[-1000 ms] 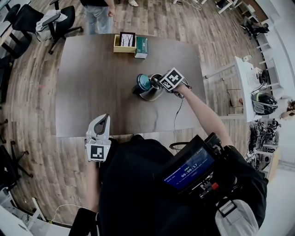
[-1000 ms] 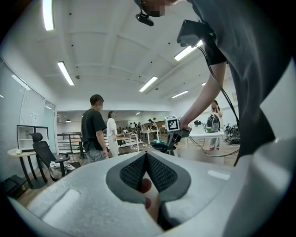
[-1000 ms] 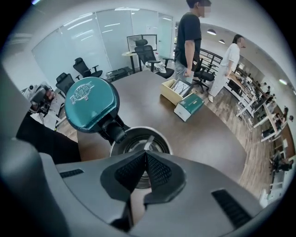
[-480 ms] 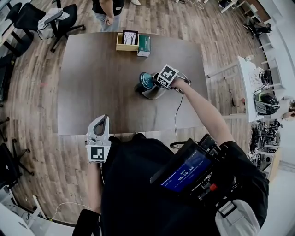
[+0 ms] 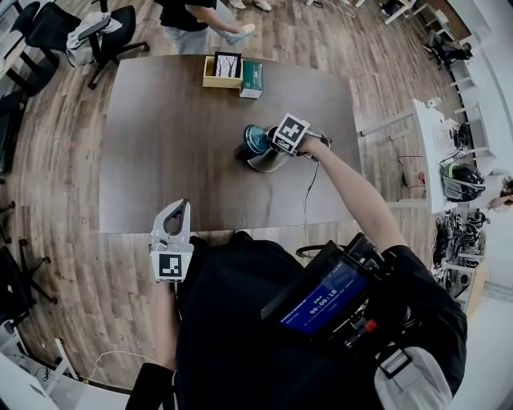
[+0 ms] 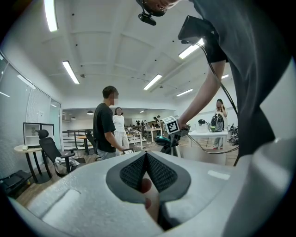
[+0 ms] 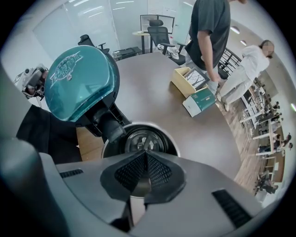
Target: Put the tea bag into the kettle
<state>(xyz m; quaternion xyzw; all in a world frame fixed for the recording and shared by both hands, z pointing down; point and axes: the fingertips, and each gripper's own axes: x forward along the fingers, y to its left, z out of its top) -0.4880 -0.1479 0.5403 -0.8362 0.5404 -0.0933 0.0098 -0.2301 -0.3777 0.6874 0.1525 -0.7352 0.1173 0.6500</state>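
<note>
Head view: a dark brown bench [image 5: 172, 144] fills the middle of the frame, and a steel kettle [image 5: 266, 161] stands on it right of centre with its teal lid [image 5: 252, 142] tipped up and open. The right hand-held gripper [image 5: 286, 134] is directly over the kettle, its marker cube hiding the mouth from this angle. At the bench's far edge, in the upper middle of the frame, a small wooden box [image 5: 218, 80] sits touching a green carton [image 5: 251, 78], and a person [image 5: 191, 14] stands just beyond them. The left hand-held gripper [image 5: 183, 207] is at the lower left, at the near edge of the bench, well apart from the kettle.

In the right gripper view the jaws meet at their tips, closed, pointing straight down into the kettle's open mouth, the lid standing at the upper left. A small pale shape shows inside the kettle just past the tips; whether that is the tea bag cannot be told.

In the left gripper view the jaws are pressed together with nothing between them.
</note>
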